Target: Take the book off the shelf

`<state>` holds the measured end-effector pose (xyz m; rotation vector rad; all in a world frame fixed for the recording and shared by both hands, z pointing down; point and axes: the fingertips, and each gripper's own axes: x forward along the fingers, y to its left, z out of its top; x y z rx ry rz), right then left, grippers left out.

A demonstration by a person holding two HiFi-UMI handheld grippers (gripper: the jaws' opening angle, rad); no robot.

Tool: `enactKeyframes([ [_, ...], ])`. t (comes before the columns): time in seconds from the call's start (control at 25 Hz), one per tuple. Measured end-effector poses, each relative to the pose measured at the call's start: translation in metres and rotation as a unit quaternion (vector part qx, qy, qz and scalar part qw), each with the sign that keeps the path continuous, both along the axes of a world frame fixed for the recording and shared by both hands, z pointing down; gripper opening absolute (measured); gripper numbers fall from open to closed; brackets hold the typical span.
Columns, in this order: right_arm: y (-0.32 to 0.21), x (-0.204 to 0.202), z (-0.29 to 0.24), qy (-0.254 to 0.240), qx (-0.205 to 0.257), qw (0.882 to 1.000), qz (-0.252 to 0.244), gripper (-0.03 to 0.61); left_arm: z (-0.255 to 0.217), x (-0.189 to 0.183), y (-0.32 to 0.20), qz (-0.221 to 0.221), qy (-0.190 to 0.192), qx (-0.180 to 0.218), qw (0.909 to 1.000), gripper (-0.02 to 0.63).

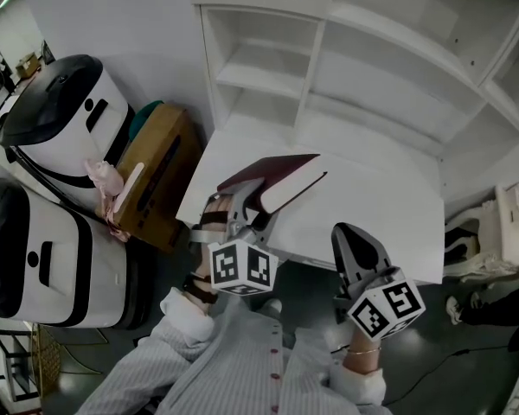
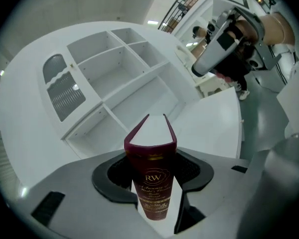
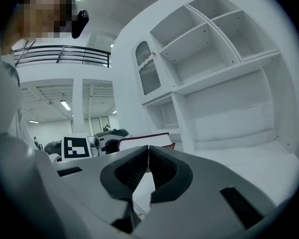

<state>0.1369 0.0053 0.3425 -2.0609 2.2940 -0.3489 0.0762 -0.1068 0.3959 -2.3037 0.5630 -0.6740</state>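
A white room, with a white shelf unit (image 1: 346,67) against the wall; every compartment that shows is bare. A white tabletop (image 1: 381,206) runs out from its foot.

The left gripper (image 2: 153,171) is clamped on a dark red book (image 1: 281,180), one dark pad pressed to each cover close to the spine. In the left gripper view the spine faces the camera, with gold lettering and the letters "RW" on it, and the white page block points away towards the shelf unit. The book is out of the shelf unit, carried in front of it near the tabletop's left front corner, tilted with one cover turned up. Whether it touches the tabletop cannot be told.

The right gripper (image 3: 148,156) has its jaws closed together with nothing between them. It hangs in front of the shelf unit too, at the tabletop's front edge, to the right of the book and apart from it.

Both grippers carry a marker cube, and striped sleeves (image 1: 199,353) reach to them.

Left of the shelf unit stands a brown cardboard box (image 1: 156,175), and farther left two white machines with black tops (image 1: 65,119).
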Motion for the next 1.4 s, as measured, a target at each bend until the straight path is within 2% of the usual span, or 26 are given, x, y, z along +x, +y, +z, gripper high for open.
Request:
enactKeyframes([
  [0.12, 0.007, 0.009, -0.002, 0.001, 0.002, 1.000, 0.009, 0.015, -0.004, 0.007, 0.012, 0.009, 0.036, -0.054, 0.9978, 0.216],
  [0.24, 0.012, 0.015, -0.003, 0.001, 0.004, 1.000, 0.015, 0.015, -0.011, 0.011, 0.025, 0.025, 0.094, -0.130, 0.9868, 0.216],
  [0.36, 0.016, 0.015, -0.002, 0.001, 0.002, 1.000, 0.015, 0.015, -0.022, 0.014, 0.036, 0.042, 0.156, -0.202, 0.9658, 0.216],
  [0.48, 0.019, 0.018, -0.002, 0.002, 0.003, 1.000, 0.017, 0.015, -0.032, 0.020, 0.047, 0.061, 0.204, -0.255, 0.9432, 0.216],
  [0.64, 0.019, 0.026, -0.003, 0.010, 0.002, 1.000, 0.023, 0.015, -0.041, 0.028, 0.054, 0.073, 0.248, -0.315, 0.9133, 0.216],
  [0.76, 0.014, 0.033, -0.006, 0.013, 0.001, 0.999, 0.030, 0.015, -0.048, 0.035, 0.054, 0.087, 0.263, -0.341, 0.8982, 0.216],
  [1.0, -0.006, 0.040, -0.016, 0.029, 0.007, 0.998, 0.053, 0.015, -0.056, 0.045, 0.040, 0.113, 0.265, -0.359, 0.8880, 0.216],
  [1.24, -0.023, 0.048, -0.028, 0.040, 0.015, 0.997, 0.070, 0.015, -0.065, 0.058, 0.027, 0.140, 0.253, -0.356, 0.8884, 0.216],
  [1.4, -0.036, 0.049, -0.030, 0.042, 0.016, 0.996, 0.078, 0.015, -0.069, 0.061, 0.017, 0.151, 0.252, -0.360, 0.8856, 0.216],
])
